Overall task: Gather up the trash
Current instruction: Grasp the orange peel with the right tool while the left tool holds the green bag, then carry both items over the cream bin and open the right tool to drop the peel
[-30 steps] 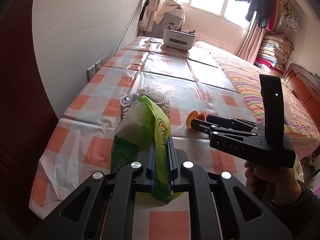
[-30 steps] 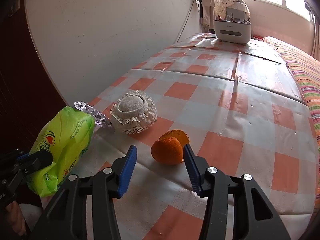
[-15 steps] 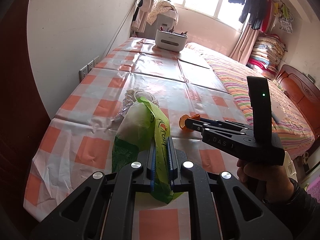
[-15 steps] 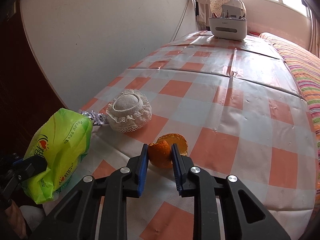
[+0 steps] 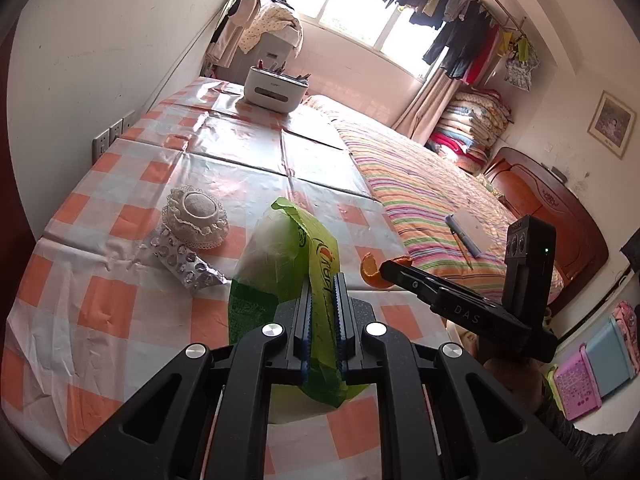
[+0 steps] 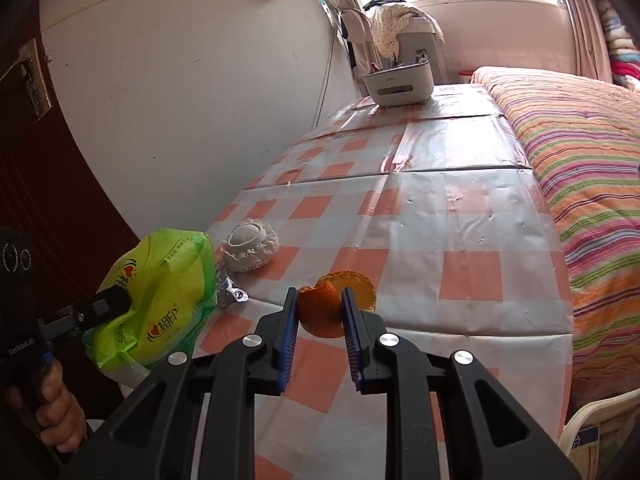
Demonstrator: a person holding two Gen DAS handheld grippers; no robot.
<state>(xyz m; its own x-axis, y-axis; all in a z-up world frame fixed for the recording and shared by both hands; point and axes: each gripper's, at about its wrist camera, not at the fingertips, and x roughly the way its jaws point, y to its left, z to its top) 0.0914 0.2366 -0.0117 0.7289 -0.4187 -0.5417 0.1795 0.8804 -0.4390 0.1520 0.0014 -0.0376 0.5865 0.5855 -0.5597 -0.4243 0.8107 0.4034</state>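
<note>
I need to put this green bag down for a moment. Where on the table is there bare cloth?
Bare: the checked cloth between the lace cushion and the white organizer, along the bed side. Crowded: the near end, with the blister pack, green bag and orange peel.

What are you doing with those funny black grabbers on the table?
A person is picking up trash with a grabber in each hand. The left gripper is clamped on a green plastic bag, held up at the near end of the checkered table. The right gripper is squeezing a piece of orange peel, lifted off the cloth. An empty pill pack lies on the table beside a little lace pincushion.
</note>
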